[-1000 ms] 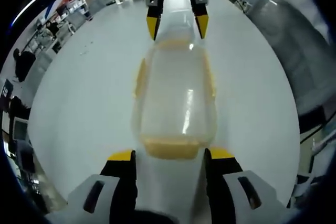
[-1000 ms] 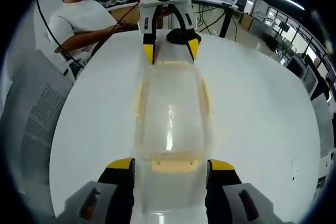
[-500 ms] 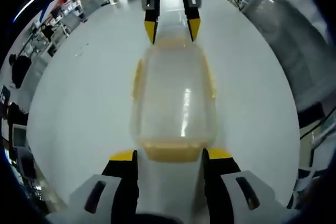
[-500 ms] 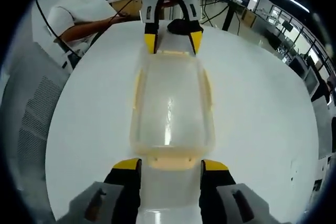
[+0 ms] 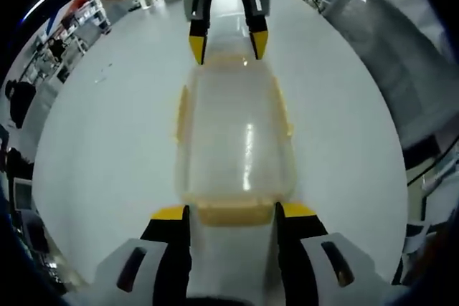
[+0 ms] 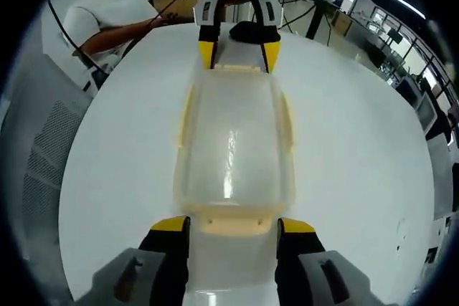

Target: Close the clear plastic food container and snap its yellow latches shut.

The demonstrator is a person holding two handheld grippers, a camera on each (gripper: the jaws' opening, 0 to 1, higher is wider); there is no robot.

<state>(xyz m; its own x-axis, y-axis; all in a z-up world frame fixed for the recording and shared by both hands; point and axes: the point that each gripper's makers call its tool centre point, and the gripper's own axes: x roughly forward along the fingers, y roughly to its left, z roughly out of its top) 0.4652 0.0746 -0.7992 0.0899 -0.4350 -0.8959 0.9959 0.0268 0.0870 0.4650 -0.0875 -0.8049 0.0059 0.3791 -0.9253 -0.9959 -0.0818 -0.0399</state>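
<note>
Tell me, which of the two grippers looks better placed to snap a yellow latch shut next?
Neither clearly. The left gripper straddles one yellow end latch of the clear container; the right gripper straddles the opposite end latch. Both jaws stand open, equally close. The side latches sit farther from both.

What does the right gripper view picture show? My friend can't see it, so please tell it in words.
A clear plastic food container with yellow latches lies lengthwise on a round white table. The right gripper has its yellow-tipped jaws open on either side of the near end latch, and the left gripper straddles the far end. A person in a white shirt sits behind.
</note>
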